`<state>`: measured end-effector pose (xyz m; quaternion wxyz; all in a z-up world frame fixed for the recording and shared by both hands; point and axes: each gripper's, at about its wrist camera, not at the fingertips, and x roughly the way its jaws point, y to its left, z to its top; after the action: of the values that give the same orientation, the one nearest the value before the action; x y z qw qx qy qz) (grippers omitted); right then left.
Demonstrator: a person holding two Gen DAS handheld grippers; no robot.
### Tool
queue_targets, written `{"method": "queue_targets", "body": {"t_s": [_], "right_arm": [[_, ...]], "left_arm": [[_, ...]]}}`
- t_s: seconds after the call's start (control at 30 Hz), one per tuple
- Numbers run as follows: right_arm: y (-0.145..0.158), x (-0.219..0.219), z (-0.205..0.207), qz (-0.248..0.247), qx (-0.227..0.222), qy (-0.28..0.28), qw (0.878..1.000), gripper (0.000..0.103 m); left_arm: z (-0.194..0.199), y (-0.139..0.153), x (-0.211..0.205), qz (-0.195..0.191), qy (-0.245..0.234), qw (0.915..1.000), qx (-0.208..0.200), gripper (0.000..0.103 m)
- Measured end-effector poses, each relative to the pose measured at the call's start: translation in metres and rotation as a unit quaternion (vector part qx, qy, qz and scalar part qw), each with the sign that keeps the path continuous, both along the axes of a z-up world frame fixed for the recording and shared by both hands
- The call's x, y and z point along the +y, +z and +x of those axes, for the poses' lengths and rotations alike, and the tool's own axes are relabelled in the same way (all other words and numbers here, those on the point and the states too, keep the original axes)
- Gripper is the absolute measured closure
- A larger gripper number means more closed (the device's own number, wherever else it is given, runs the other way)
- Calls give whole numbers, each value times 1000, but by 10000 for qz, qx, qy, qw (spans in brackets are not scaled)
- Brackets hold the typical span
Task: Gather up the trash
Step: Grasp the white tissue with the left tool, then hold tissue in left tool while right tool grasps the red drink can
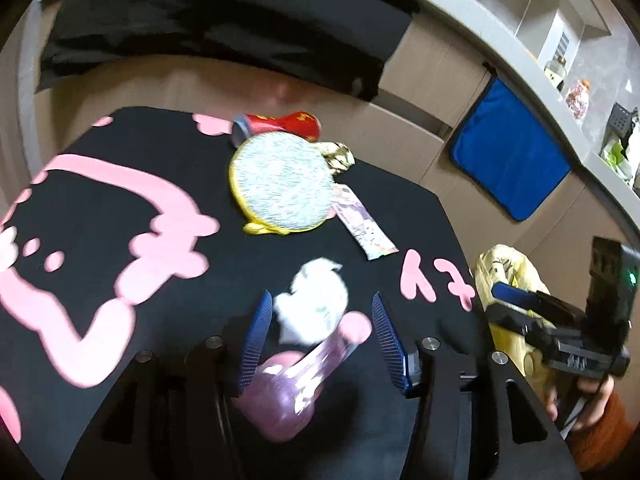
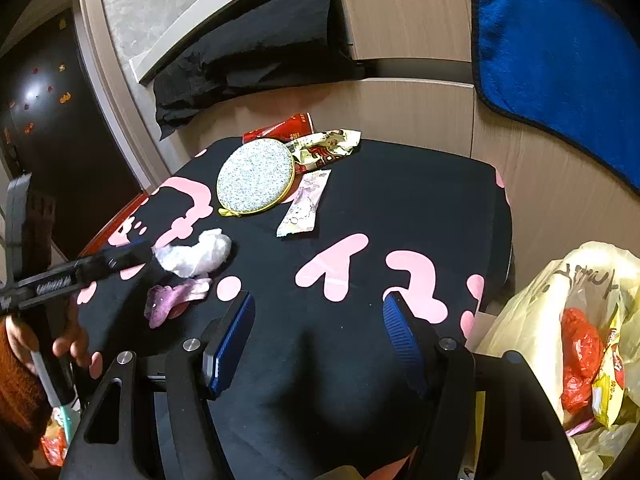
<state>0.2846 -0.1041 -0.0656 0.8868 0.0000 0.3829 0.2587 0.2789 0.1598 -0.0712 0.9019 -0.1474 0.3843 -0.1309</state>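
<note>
Ribbed blue pads of the left tool [image 1: 320,336] spread around crumpled white tissue [image 1: 314,308] – right tool [image 2: 320,320] spread too

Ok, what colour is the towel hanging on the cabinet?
Bright blue with a dark edge; the towel shows best in the right wrist view.

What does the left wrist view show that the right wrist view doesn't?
Left wrist only: the shelf with clutter at upper right, and the right gripper beside the yellow bag.

Right wrist only: the bag's inside, with a red wrapper and snack packet, and the left gripper reaching the tissue.

Both: the tissue, purple wrapper, round pad, red can, pastel wrapper, blue towel and black-and-pink cloth.
</note>
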Motion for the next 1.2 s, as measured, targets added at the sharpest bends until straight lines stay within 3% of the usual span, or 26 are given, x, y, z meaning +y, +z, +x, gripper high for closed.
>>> {"method": "queue_targets", "body": {"t_s": [0.2,0.27,0.3,0.37,0.53,0.63,0.77,0.9,1.03,1.2], "right_arm": [[-3,-12,-4,-172,-81,-96,9998,39],[-4,-19,-2,-148,-36,-140,9998,39],[-6,-22,-1,-141,1,-168,9998,39],[-7,-24,1,-141,33,-182,9997,39],[6,-11,13,-4,46,44,10000,39],[15,10,26,107,35,189,9998,39],[24,54,47,-109,-155,415,9990,39],[30,97,78,-304,-348,597,9971,39],[33,126,109,-453,-628,566,9954,39],[33,146,161,-238,-524,252,9980,39]], "left_arm": [[40,-22,-13,73,284,9973,677,51],[47,-32,-16,55,278,9958,871,63],[48,-35,-16,96,311,9953,909,75],[43,-32,-15,207,463,9955,800,79],[1,3,9,-157,732,9971,169,80],[-23,23,29,-323,995,9944,-166,79],[-48,37,62,-598,1370,9878,-438,79],[-56,38,88,-809,1463,9847,-483,79],[-57,32,96,-771,1397,9858,-525,79],[-52,15,109,-985,1377,9846,-437,79]]}}
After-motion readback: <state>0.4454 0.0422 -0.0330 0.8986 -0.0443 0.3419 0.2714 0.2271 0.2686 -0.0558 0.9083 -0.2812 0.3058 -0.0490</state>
